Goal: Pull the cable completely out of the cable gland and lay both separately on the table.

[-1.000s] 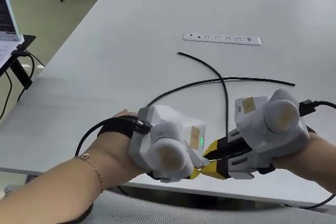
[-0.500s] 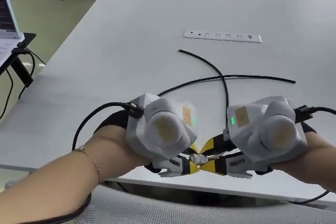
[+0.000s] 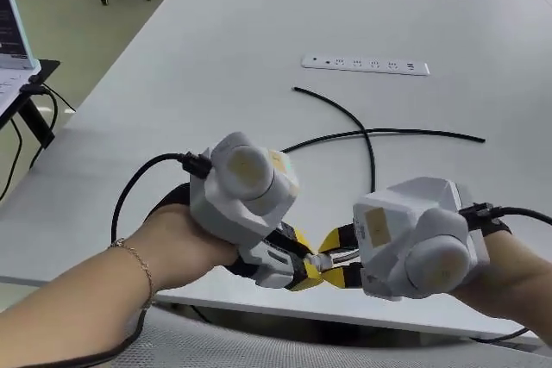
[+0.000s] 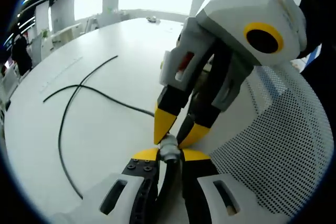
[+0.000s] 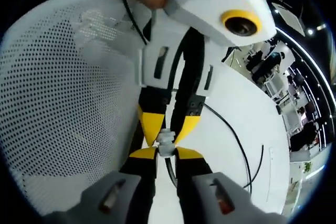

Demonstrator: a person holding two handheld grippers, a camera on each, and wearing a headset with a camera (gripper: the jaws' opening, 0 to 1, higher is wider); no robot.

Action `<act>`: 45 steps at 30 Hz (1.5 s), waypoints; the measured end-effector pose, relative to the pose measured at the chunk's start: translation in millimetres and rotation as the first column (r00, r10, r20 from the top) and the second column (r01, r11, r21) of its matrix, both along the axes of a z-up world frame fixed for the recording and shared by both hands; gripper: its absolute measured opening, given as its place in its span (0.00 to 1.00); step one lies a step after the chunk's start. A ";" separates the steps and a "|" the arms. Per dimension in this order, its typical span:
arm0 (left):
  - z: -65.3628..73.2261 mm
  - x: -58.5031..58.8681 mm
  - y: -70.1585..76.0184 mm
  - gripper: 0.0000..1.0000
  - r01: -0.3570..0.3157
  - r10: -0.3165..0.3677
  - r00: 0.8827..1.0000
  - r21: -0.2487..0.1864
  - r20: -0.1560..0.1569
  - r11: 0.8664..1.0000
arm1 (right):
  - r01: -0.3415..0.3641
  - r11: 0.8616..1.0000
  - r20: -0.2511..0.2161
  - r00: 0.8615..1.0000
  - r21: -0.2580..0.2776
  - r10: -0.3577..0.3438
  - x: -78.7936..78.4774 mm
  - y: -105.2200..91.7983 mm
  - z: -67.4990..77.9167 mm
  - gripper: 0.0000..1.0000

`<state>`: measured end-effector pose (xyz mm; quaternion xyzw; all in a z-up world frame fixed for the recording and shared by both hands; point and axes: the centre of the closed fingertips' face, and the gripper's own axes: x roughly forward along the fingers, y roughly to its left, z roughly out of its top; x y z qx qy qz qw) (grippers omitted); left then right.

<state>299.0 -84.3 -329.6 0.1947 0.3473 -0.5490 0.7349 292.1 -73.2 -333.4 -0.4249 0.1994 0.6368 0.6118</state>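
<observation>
Head view, bottom middle: left gripper [image 3: 304,263] and right gripper [image 3: 335,261] fingers both pinch the small cable gland [image 3: 322,260]. Higher up, the cable [image 3: 371,132] lies on the surface [image 3: 216,58]. Looks like pulling time; next, pull apart.

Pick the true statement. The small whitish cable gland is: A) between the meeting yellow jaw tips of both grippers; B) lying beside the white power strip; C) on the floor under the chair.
A: the small whitish cable gland sits where the left gripper and right gripper meet tip to tip.
</observation>
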 end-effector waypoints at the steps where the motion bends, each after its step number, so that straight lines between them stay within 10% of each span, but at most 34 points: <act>1: -3.8 -5.9 -0.7 0.16 0.058 -0.059 0.998 0.036 0.020 0.998 | 0.014 1.000 -0.079 0.997 -0.007 -0.015 -7.1 -0.8 -4.8 0.12; 3: -13.7 -12.7 -4.0 0.16 0.193 -0.214 0.967 0.150 0.137 0.970 | 0.066 0.998 -0.197 0.978 -0.025 -0.069 -15.4 -3.5 -11.5 0.14; 8: -21.0 -21.7 -10.8 0.17 0.332 -0.393 0.890 0.262 0.231 0.906 | 0.059 0.997 -0.220 0.973 -0.055 -0.070 -18.9 -11.3 -18.2 0.14; 17: -15.3 -18.9 -12.4 0.17 0.369 -0.451 0.840 0.293 0.300 0.882 | 0.158 0.987 -0.339 0.927 -0.032 -0.160 -16.9 -13.2 -14.7 0.13; 20: -17.0 -16.6 -11.1 0.16 0.359 -0.433 0.855 0.276 0.287 0.892 | 0.162 0.986 -0.336 0.928 -0.037 -0.165 -17.8 -13.5 -14.3 0.12; 23: -15.5 -16.4 -9.2 0.16 0.306 -0.356 0.901 0.219 0.249 0.927 | 0.157 0.987 -0.306 0.939 -0.031 -0.159 -16.2 -12.0 -12.8 0.12; 26: -13.7 -12.1 -5.2 0.16 0.227 -0.249 0.954 0.138 0.169 0.964 | 0.100 0.995 -0.233 0.967 -0.008 -0.099 -12.7 -8.4 -9.2 0.12; 30: -11.1 -14.2 -6.7 0.16 0.138 -0.139 0.990 0.036 0.027 0.990 | 0.049 0.999 -0.189 0.981 -0.007 -0.050 -15.7 -8.0 -8.5 0.11; 37: -6.9 -13.9 -4.9 0.16 0.032 -0.035 0.996 -0.032 -0.086 0.999 | 0.018 1.000 -0.145 0.989 0.013 -0.016 -13.4 -5.2 -5.9 0.11; 45: -7.9 -8.5 -1.3 0.17 0.058 -0.058 0.998 0.008 -0.019 0.998 | 0.082 0.996 -0.143 0.986 -0.024 -0.085 -2.2 -9.1 -11.8 0.21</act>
